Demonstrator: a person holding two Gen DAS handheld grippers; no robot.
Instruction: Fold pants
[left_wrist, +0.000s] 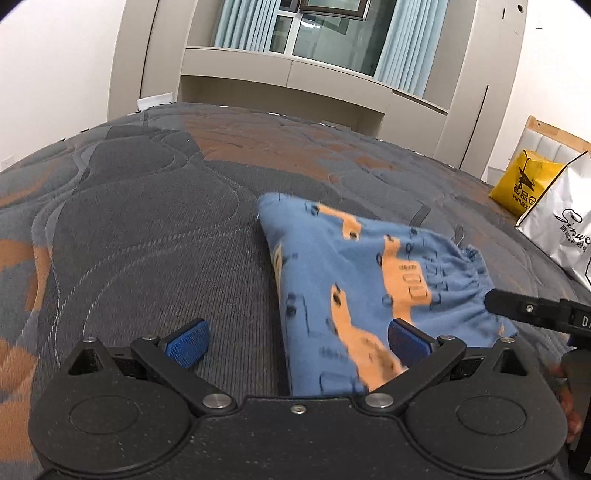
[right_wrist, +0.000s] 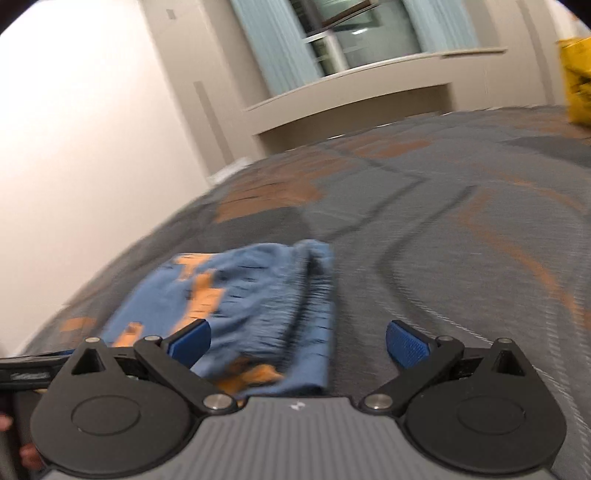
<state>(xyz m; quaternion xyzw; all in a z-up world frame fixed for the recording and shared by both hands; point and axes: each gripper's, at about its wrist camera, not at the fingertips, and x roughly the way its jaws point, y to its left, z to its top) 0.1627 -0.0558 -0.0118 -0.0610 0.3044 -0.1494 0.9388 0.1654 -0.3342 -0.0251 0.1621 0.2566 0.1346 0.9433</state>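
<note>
As folded, pants (left_wrist: 373, 273) lie flat on mattress (left_wrist: 147, 221) | left gripper (left_wrist: 297, 341) wide, empty, beside pants | right gripper (right_wrist: 298, 341) wide, empty: released.

One pair of pants (left_wrist: 369, 280), two claws (left_wrist: 297, 341) (right_wrist: 297, 341), seemingly two bags (left_wrist: 517, 184) (left_wrist: 561, 225).

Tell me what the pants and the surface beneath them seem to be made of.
Pants: soft, matte knit, likely cotton; it drapes limply and gathers at the elastic waistband. Mattress: quilted woven fabric, showing stitched curves and a fine ribbed weave.
</note>
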